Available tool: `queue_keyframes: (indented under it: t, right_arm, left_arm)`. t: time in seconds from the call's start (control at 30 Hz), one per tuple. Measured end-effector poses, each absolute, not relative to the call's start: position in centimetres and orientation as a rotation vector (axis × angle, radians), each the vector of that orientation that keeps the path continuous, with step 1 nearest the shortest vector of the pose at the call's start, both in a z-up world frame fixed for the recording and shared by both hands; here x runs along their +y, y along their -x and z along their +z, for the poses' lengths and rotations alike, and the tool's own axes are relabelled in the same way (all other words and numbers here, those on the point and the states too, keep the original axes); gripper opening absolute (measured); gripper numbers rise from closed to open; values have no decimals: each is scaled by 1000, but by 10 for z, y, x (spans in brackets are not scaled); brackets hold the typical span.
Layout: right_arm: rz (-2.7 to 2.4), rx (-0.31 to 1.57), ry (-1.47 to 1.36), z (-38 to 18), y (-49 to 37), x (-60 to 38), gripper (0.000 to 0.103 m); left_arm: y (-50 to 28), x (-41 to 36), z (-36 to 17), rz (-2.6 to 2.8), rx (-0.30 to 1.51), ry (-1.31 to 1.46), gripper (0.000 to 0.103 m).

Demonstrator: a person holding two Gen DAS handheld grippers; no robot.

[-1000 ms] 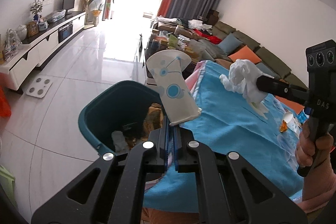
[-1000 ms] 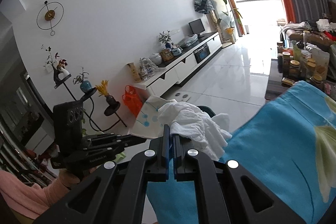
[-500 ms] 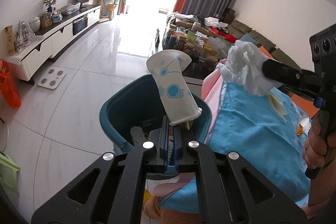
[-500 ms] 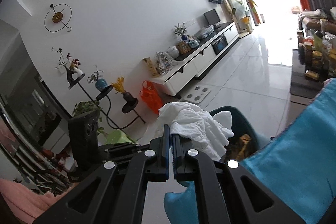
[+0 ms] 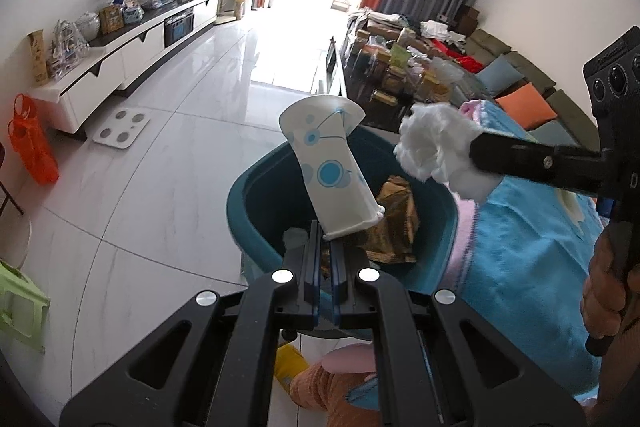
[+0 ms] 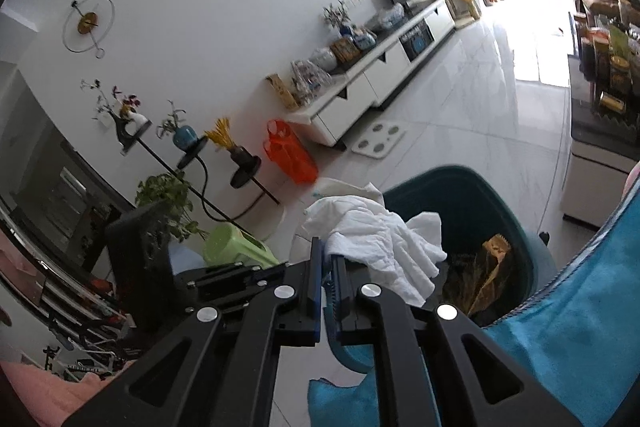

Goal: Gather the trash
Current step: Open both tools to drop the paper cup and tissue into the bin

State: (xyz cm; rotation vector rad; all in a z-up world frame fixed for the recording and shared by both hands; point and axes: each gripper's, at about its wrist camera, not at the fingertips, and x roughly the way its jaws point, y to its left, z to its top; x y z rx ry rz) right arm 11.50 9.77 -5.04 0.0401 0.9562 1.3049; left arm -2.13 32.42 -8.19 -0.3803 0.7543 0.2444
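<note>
White paper cup (image 5: 332, 167), pinched at its rim by the left gripper (image 5: 326, 251), hangs over the teal bin (image 5: 256, 203); the right gripper (image 6: 328, 259), its jaws opening, has a crumpled tissue (image 6: 380, 243) between them above the bin's near edge.

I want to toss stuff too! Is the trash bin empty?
Not empty. The teal trash bin already holds crumpled brown paper at the bottom.

Printed paper cup (image 5: 334, 167), crumpled white tissue (image 6: 380, 243), glossy tiled floor (image 5: 168, 163), smooth teal plastic bin (image 5: 256, 203)
</note>
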Motion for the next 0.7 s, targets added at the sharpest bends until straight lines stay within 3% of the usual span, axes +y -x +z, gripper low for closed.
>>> queue_keyframes:
  t: [0.2,0.37,0.53,0.7]
  right_arm:
    - [1252,1029,10,-69,-119,114,6]
    - [1215,1062,21,-74,-124,121,24]
    - [1177,1084,28,-80,-125,122,32]
    - [1160,1071,20,-77,-124,111,32]
  left_arm:
    - [14,334,-96,266,789,389,4]
    - [4,338,-107,275,810,405,4]
    - [-8,341,-119,273,824,426,7]
    - [-10,337,-122,262,814,440,12]
